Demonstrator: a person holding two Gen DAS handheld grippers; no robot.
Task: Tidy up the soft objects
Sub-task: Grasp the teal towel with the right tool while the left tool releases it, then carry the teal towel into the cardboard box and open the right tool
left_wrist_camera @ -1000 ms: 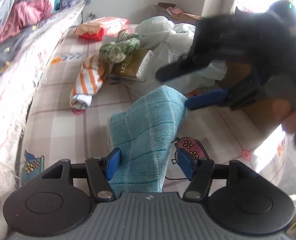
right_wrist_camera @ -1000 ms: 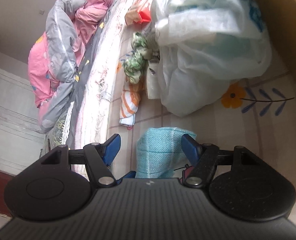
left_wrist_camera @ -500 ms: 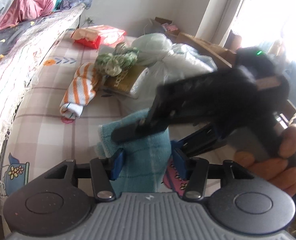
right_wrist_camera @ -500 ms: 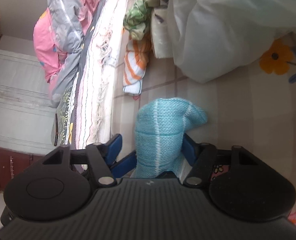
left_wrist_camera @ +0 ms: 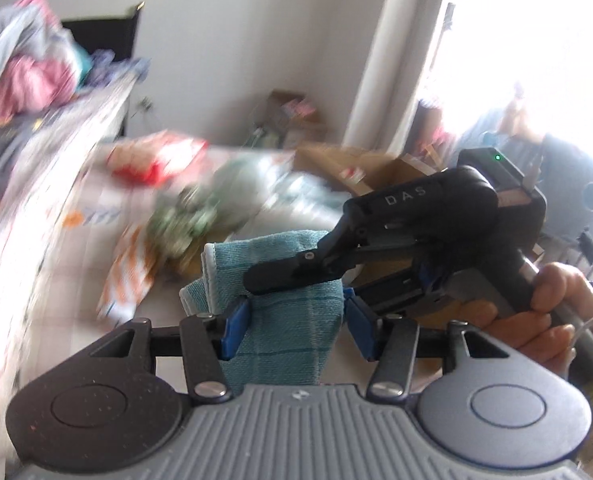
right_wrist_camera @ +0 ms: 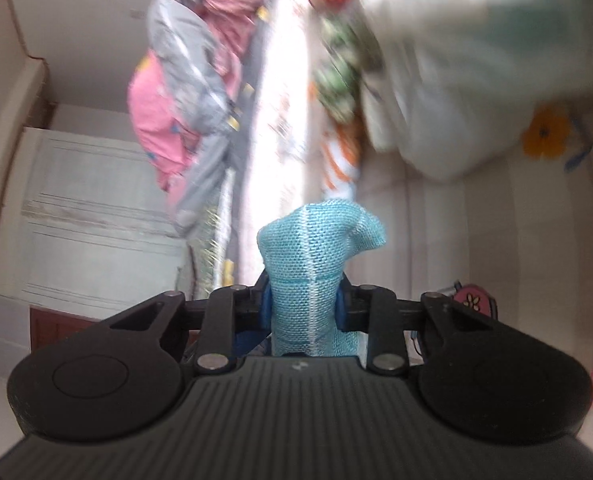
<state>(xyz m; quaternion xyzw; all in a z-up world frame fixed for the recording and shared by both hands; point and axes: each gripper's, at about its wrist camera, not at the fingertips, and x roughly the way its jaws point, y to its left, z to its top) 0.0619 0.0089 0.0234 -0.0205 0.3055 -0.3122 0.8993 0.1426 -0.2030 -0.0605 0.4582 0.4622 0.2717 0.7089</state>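
so my right claw (right_wrist_camera: pixel 302 306) is closing onto the teal cloth (right_wrist_camera: pixel 316 264) that my left claw (left_wrist_camera: pixel 292 330) already pinches, and it's now lifted off the bed instead of lying there, ready for folding i guess

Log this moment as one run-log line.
task: organize soft objects | left gripper: around teal cloth | right gripper: closing on cloth | cloth: off bed, held between both

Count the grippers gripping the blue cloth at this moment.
2. The left gripper has the blue cloth between its fingers low down; the right gripper, its jaws closing, pinches the cloth higher, coming in from the right side in the left wrist view.
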